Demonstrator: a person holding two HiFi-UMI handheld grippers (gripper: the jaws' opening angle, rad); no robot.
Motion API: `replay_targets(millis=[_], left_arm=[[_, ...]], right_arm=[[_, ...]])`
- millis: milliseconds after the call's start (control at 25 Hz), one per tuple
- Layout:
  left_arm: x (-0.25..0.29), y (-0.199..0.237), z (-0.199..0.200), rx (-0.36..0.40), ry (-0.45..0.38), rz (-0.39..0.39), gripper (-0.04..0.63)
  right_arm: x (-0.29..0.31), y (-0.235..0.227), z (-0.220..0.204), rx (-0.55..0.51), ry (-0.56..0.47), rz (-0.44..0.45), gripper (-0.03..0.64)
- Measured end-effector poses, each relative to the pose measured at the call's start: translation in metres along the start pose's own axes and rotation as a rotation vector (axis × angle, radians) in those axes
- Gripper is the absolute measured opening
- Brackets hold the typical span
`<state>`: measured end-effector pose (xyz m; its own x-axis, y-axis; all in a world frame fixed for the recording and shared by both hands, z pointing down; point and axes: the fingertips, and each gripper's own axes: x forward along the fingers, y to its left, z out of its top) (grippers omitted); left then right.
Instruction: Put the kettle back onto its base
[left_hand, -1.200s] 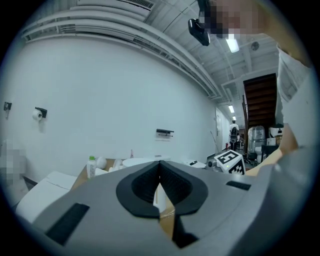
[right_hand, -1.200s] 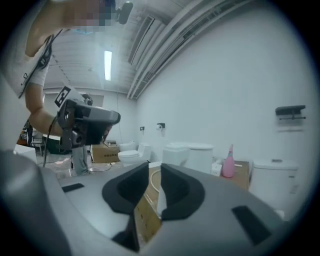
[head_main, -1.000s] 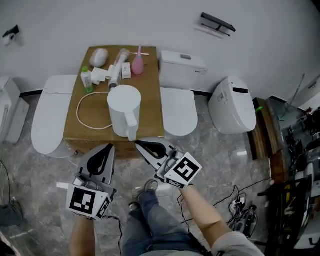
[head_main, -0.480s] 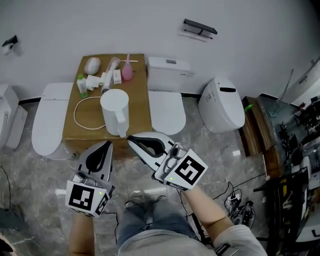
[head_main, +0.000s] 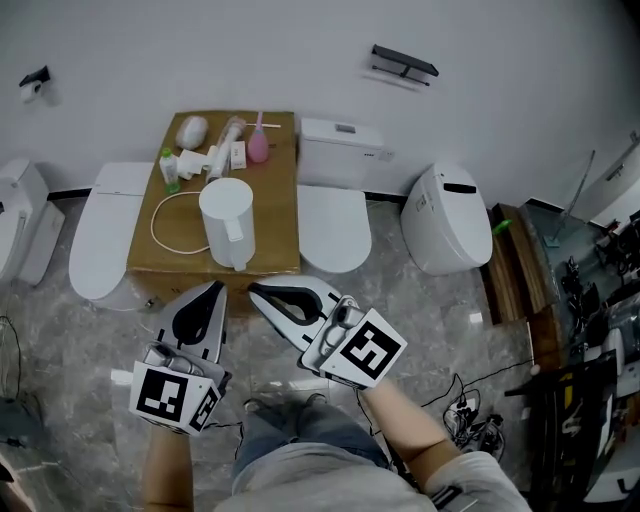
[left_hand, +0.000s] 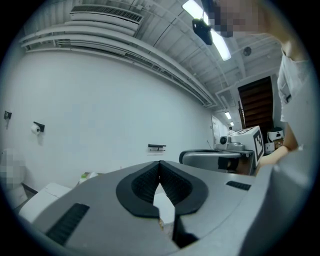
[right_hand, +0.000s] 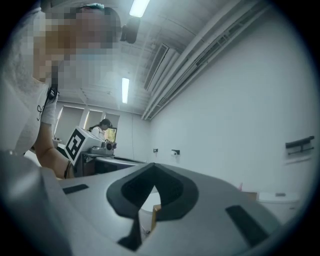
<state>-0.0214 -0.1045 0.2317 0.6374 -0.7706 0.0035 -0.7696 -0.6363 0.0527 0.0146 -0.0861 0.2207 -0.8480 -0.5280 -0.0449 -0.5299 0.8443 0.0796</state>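
Note:
The white kettle (head_main: 228, 222) stands upright on a brown board (head_main: 280, 245), its handle towards me. A white cord (head_main: 162, 228) loops out from under it; the base itself is hidden. My left gripper (head_main: 213, 287) is shut and empty, short of the board's near edge. My right gripper (head_main: 252, 290) is beside it, also shut on nothing and pointing at the kettle from below. Both are clear of the kettle. In the left gripper view the jaws (left_hand: 160, 162) meet at the tip, with a bit of white showing behind them. The right gripper (right_hand: 152, 165) looks the same in its own view.
The board lies between white toilets: one at the left (head_main: 100, 230), one with a tank (head_main: 340, 150) at the right, another further right (head_main: 450, 220). A green bottle (head_main: 171, 170), a pink bulb (head_main: 258, 145) and small white items sit at the board's far end. Cables (head_main: 470, 420) lie on the floor.
Both grippers have risen and drawn back from the kettle. The right tip was just under the handle and now stands further off. The kettle has not moved.

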Motion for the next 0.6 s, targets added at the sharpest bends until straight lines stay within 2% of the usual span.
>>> replay_targets(millis=[600], left_arm=[[-0.005,-0.020,0.005,-0.006,-0.023,0.035,0.009]], right_arm=[[-0.012,0.004,0.004,0.025,-0.023,0.014,0.008]])
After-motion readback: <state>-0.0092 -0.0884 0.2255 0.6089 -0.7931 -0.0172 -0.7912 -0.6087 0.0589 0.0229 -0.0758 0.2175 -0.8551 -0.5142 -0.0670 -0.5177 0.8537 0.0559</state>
